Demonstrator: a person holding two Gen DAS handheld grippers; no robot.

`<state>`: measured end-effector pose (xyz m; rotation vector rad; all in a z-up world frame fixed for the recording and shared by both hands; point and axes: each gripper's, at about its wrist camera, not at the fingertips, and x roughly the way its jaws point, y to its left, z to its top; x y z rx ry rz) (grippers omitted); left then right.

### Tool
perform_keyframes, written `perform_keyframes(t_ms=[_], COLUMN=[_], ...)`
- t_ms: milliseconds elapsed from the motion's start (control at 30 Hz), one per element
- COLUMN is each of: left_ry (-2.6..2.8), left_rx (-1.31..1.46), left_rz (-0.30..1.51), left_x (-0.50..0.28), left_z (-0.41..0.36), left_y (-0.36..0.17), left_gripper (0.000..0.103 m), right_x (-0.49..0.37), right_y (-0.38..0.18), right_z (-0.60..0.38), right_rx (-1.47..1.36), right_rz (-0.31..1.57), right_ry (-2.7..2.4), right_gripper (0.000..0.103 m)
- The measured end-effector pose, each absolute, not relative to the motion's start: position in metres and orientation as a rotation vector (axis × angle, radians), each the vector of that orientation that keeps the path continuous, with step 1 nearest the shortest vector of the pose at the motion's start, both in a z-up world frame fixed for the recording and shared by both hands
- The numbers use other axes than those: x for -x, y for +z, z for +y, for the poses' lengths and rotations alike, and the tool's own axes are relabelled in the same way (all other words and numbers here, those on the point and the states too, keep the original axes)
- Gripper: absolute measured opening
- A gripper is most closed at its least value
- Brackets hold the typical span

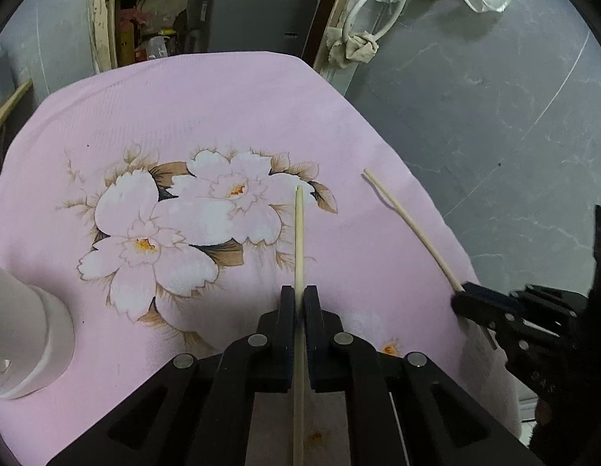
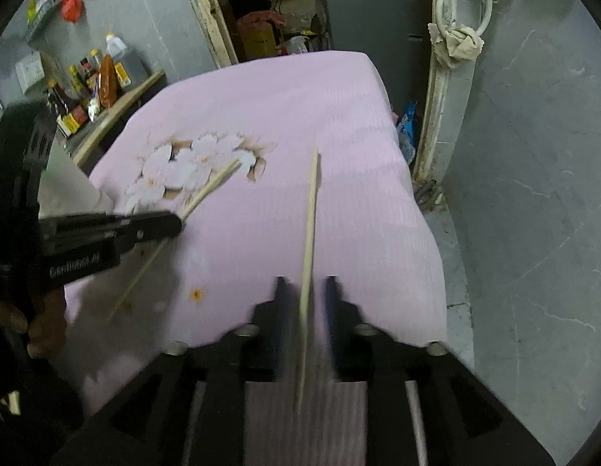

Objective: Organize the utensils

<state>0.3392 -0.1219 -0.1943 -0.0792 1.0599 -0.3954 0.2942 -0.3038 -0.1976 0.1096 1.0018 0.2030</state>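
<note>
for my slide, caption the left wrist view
Left gripper shut on a chopstick above the pink floral cloth.

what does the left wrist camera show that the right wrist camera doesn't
Only the left wrist view shows the white cylinder at the cloth's left edge. Only the right wrist view shows the sauce bottles on a shelf and the right gripper open around its chopstick. Both show the pink floral cloth, the left gripper shut on a chopstick, and the doorway.

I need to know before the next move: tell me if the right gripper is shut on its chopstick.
Open. The right gripper has a gap on each side of the chopstick between its fingers, though the picture is blurred.
</note>
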Motion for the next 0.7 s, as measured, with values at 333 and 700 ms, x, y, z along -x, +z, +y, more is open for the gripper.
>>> perform_keyframes(t_ms=[333, 700], left_ry=[-0.446, -0.438], left_rx=[0.027, -0.139], left_rz=[1.061, 1.082], left_x=[-0.358, -0.371], left_z=[-0.131, -0.150], left_y=[-0.193, -0.193], left_gripper=[0.028, 0.018], right_x=[-0.357, -0.385], right_y=[-0.203, -0.215], right_z=[-0.302, -0.281], right_rx=[-0.125, -0.107], right_rz=[1.013, 1.144], right_ry=[0.257, 0.271], right_gripper=[0.035, 0.030])
